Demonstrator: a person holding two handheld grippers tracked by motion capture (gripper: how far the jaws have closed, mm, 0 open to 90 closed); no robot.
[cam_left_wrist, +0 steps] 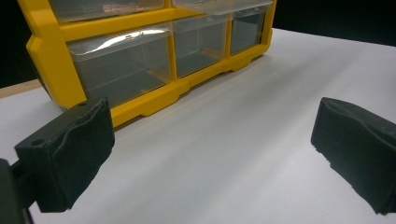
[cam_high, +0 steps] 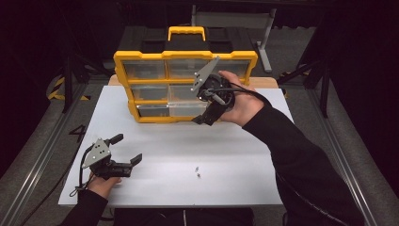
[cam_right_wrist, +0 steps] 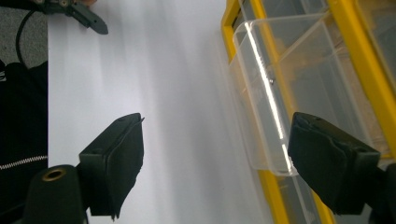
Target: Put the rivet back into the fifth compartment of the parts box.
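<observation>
While right gripper point(cam_high: 203, 120) gapes at clear drawer point(cam_right_wrist: 268, 93) | drawer between jaws, ungripped | left gripper point(cam_high: 127, 149) released

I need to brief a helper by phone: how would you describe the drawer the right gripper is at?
Find the yellow plastic drawer cabinet at the white table's far edge. In its bottom row, the clear plastic drawer by the right gripper is the one pulled out past the frame.

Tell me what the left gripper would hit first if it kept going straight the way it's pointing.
Probably the yellow drawer organizer. The left gripper is open, with bare white table between it and the organizer's bottom row of clear drawers. Depth is hard to judge.
</observation>
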